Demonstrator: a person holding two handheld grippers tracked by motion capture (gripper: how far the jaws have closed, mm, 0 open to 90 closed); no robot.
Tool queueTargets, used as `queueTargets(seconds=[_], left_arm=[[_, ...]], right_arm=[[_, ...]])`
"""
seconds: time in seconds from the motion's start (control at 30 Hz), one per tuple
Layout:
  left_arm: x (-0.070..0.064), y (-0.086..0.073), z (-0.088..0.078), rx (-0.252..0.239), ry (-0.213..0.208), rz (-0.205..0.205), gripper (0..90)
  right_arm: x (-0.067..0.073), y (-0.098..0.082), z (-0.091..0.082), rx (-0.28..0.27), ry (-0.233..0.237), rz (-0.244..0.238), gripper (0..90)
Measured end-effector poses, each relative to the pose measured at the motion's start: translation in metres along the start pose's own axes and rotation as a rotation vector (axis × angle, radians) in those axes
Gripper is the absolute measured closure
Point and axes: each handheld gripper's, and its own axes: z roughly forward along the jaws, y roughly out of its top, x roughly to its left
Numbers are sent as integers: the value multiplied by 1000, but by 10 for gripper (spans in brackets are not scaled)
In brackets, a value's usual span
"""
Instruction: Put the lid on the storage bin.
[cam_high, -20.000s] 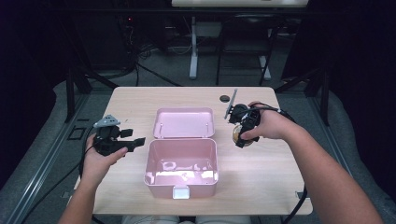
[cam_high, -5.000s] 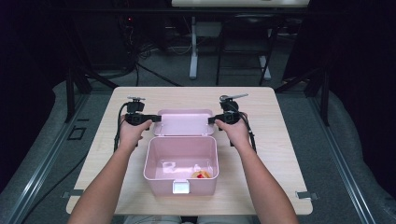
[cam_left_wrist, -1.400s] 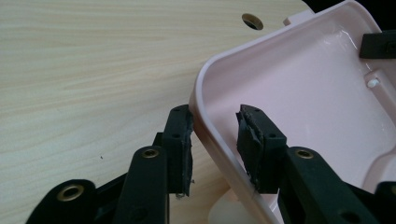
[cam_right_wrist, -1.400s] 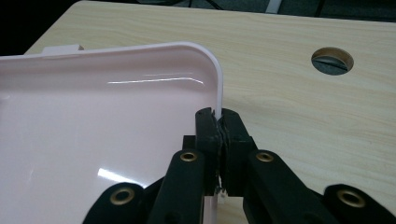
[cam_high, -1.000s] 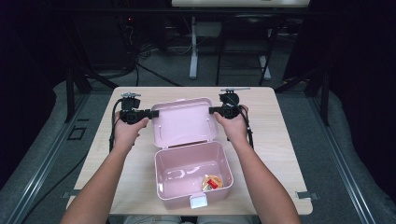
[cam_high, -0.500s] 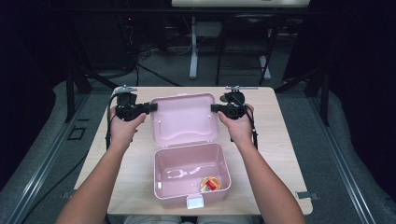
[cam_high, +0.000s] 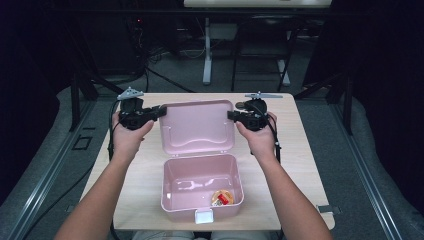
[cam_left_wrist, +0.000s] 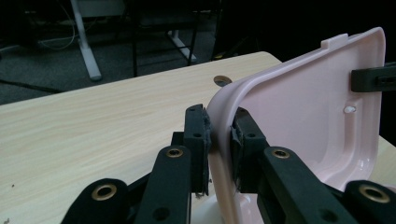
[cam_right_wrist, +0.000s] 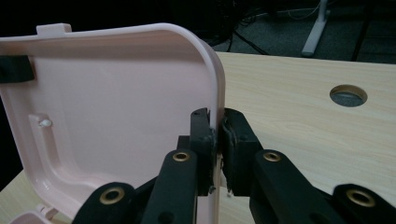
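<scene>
A pink plastic box (cam_high: 202, 186) stands open on the wooden table, its lid (cam_high: 197, 127) raised and tilted up toward me. My left gripper (cam_high: 161, 111) is shut on the lid's left rim (cam_left_wrist: 219, 121). My right gripper (cam_high: 231, 116) is shut on the lid's right rim (cam_right_wrist: 215, 93). Both jaws of each pinch the thin pink edge. In the box's front right corner lies a small round orange and red item (cam_high: 222, 198). A white latch tab (cam_high: 204, 216) sits at the box's front wall.
The light wooden table (cam_high: 130, 170) has a round cable hole (cam_right_wrist: 348, 95) near its far right corner. Desk legs and cables stand on the dark floor beyond the far edge. Bare tabletop lies left and right of the box.
The lid has swung further up and toward me with both grippers holding its rims. The grippers have moved slightly nearer and outward; the box base stays put.
</scene>
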Motion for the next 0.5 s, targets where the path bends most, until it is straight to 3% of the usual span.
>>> queueTargets(seconds=[0.13,0.5], left_arm=[[-5,5,-10,-29,-5,18,794],[-9,17,-18,-37,7,88,798]], right_arm=[[7,1,-10,-27,0,-24,830],[13,7,-20,-61,6,-48,825]])
